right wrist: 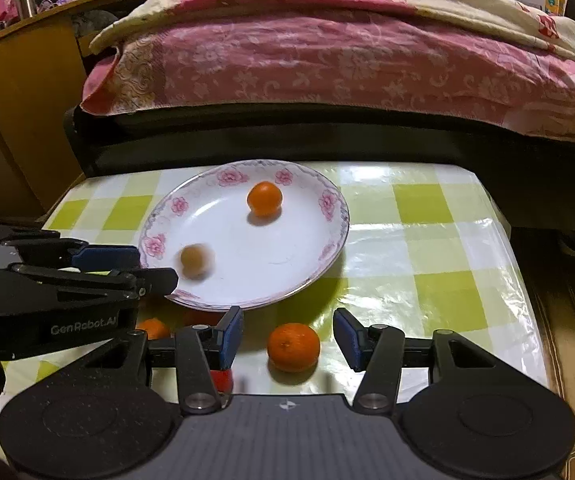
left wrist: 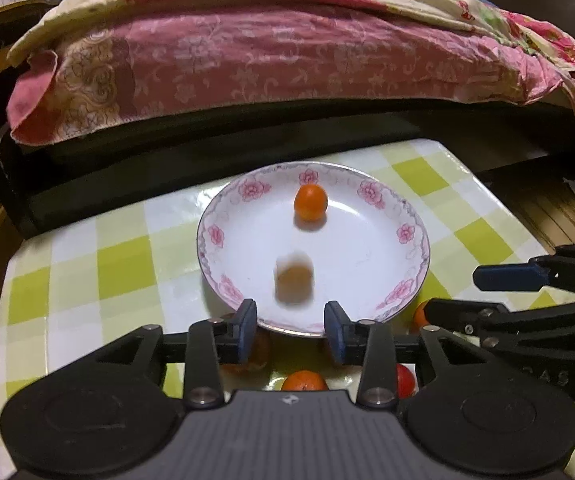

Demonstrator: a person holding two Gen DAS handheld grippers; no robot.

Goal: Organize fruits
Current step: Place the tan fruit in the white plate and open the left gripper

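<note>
Pink floral bedding fills the background of both our wrist views, draped over a dark bed frame. In front of it we see the table, covered in glossy green-and-white checked plastic. On the table sits a white plate with pink flowers round its rim, toward the far left of the tabletop as the right wrist view shows it.

Our left gripper is over the near edge of the plate, its blue-padded fingers spread wide with nothing between them. Our right gripper is lower and to the right, over the table just in front of the plate, its fingers also spread wide and apart from the fruit.

The largest fruit, an orange mandarin, lies on the table between the right gripper's fingers, touching neither. A smaller orange fruit rests on the far part of the plate. A brownish blurred fruit shows over the near part of the plate, just ahead of the left gripper; we cannot tell whether it touches the plate. Near the plate's front edge lie another small orange fruit and a red fruit, both partly hidden by the grippers.
</note>
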